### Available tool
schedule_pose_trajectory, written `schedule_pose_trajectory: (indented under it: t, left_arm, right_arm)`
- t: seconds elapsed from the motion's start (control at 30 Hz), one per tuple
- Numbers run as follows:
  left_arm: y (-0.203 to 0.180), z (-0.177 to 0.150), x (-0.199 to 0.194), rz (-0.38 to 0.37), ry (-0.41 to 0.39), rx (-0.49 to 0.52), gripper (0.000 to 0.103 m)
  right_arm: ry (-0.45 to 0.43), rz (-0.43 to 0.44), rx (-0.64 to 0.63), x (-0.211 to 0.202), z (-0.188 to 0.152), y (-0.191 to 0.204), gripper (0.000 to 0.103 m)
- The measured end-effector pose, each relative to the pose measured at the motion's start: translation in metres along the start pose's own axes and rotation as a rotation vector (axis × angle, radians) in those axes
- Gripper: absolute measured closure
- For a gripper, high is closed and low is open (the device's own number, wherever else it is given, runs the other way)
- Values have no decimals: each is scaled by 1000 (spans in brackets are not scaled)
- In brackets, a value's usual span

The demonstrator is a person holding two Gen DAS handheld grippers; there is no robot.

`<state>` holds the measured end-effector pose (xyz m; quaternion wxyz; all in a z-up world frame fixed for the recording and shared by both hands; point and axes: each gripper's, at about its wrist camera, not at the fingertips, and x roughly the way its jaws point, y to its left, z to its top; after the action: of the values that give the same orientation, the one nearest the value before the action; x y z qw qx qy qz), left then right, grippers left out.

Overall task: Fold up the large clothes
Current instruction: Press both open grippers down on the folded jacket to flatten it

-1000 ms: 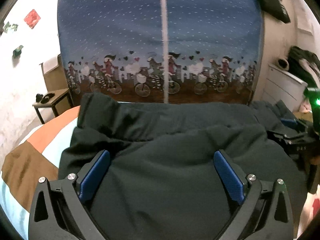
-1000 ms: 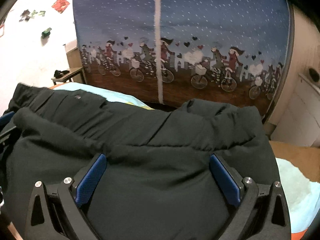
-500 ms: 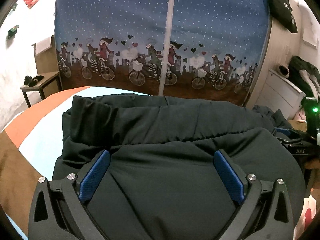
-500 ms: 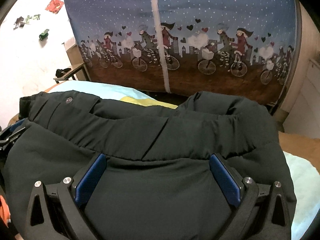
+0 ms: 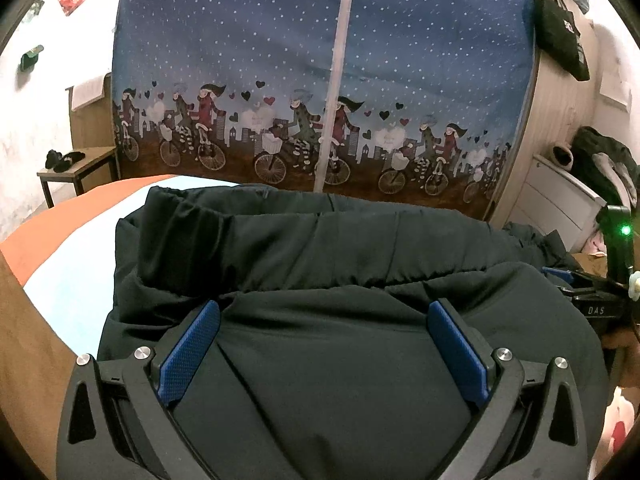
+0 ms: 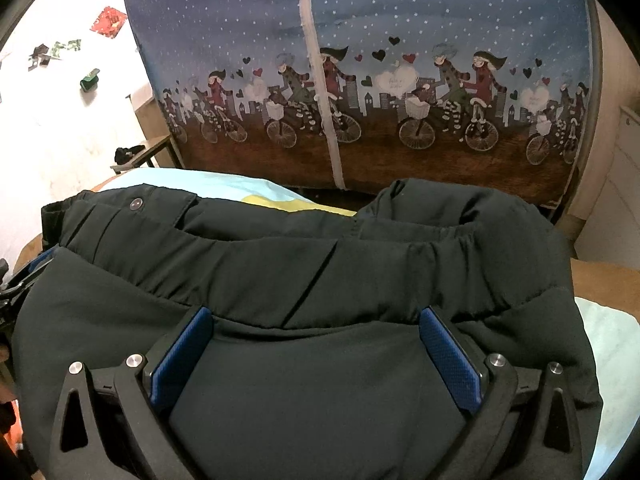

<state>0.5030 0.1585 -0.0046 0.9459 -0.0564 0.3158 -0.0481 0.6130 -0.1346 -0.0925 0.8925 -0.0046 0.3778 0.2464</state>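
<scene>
Dark trousers (image 5: 320, 248) lie folded on the bed, with the gathered waistband at the far side and a folded layer on top, nearer to me. My left gripper (image 5: 324, 312) is open, and its blue pads (image 5: 188, 352) spread wide over that top layer. The same garment (image 6: 300, 264) fills the right wrist view, with a snap button (image 6: 137, 202) at its far left. My right gripper (image 6: 316, 316) is open too, with cloth lying between its fingers. The right gripper's body (image 5: 600, 304) shows at the right edge of the left wrist view.
The bed sheet (image 5: 68, 280) has orange, light blue and brown blocks. A blue curtain with cyclists (image 5: 320, 80) hangs just beyond the bed. A small side table (image 5: 76, 172) stands at the left. White drawers (image 5: 556, 196) with a pile of clothes stand at the right.
Both grippers have moved forward toward the curtain. More of the waistband now shows beyond the top folded layer. The jaws have stayed wide apart.
</scene>
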Motion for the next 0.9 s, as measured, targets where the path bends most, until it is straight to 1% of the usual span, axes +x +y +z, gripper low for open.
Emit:
schedule_pose_trajectory:
  t: [0.1, 0.3, 0.53, 0.6, 0.67, 0.77, 0.9]
  left_arm:
    - [-2, -4, -3, 5, -12, 11, 1]
    - [-6, -8, -5, 10, -10, 24, 1]
    - [-9, -14, -9, 31, -7, 36, 1]
    - [-12, -17, -12, 41, -10, 48, 1]
    - [-13, -20, -14, 49, -10, 56, 1]
    - [-15, -22, -17, 56, -10, 60, 1]
    - [-21, -23, -22, 86, -5, 84, 1]
  right_arm:
    - [-20, -4, -3, -4, -6, 2, 0]
    - [-72, -7, 0, -15, -16, 3, 0]
    - [-92, -9, -1, -17, -19, 3, 0]
    - [-126, -12, -3, -23, -24, 4, 0]
    - [-143, -4, 2, -26, -26, 3, 0]
    - [-148, 12, 17, -29, -27, 0, 0]
    - [-139, 4, 20, -31, -28, 2, 0]
